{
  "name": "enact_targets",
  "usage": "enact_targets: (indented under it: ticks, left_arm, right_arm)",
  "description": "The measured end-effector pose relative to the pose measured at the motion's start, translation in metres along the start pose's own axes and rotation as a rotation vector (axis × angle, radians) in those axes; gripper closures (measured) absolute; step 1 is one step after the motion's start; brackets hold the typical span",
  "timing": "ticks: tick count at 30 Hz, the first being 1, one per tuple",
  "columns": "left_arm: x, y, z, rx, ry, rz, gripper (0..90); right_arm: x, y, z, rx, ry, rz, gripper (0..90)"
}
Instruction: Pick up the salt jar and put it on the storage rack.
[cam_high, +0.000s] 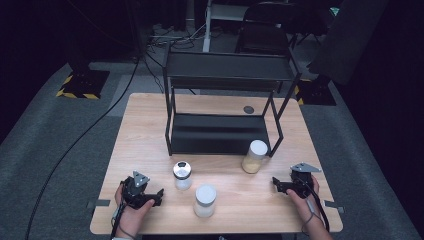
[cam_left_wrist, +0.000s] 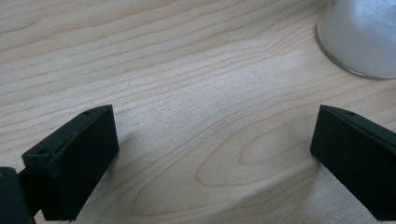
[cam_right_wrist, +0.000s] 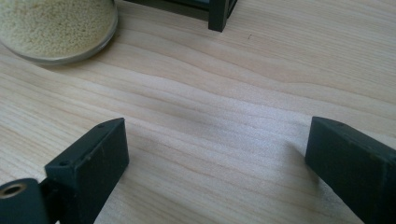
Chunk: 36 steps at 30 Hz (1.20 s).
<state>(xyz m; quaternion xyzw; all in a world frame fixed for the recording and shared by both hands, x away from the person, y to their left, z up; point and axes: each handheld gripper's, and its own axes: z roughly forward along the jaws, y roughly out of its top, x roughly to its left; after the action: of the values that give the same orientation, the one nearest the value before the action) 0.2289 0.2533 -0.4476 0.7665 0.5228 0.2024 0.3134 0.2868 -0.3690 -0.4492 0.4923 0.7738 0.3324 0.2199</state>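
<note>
Risk: the black shelf rack (cam_high: 220, 107), upper centre of the high view, has a front leg just beside the grain jar (cam_high: 254, 156); a careless lift could strike it. The white jar (cam_high: 205, 200) and dark-lidded jar (cam_high: 182, 175) stand lower centre, near each other, easily toppled. Left hand-held gripper (cam_high: 159, 194) and right hand-held gripper (cam_high: 276, 183) rest on the surface (cam_high: 150, 130), jaws wide, empty.
</note>
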Motion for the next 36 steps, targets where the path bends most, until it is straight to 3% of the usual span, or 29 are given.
enact_targets:
  ticks: [10, 15, 21, 23, 26, 36]
  left_arm:
    - [-0.003, 0.000, -0.002, -0.012, 0.016, -0.025, 3.7]
    - [-0.006, 0.003, -0.006, -0.041, 0.022, -0.007, 3.7]
    - [-0.005, 0.003, -0.020, -0.134, -0.001, -0.023, 3.6]
    - [-0.007, 0.003, -0.022, -0.144, 0.000, -0.020, 3.6]
    - [-0.014, 0.004, -0.031, -0.199, 0.012, -0.013, 3.7]
    - [-0.029, 0.003, -0.046, -0.311, 0.014, 0.004, 3.7]
  right_arm:
    - [0.002, 0.001, 0.001, 0.005, -0.012, 0.008, 3.6]
    - [0.002, 0.001, 0.001, 0.005, -0.012, 0.008, 3.6]
    - [0.002, 0.002, 0.001, 0.007, -0.014, 0.010, 3.1]
    - [0.002, 0.002, 0.001, 0.007, -0.014, 0.010, 3.1]
    - [0.002, 0.002, 0.001, 0.007, -0.013, 0.010, 3.1]
    - [0.002, 0.002, 0.001, 0.007, -0.013, 0.010, 3.1]
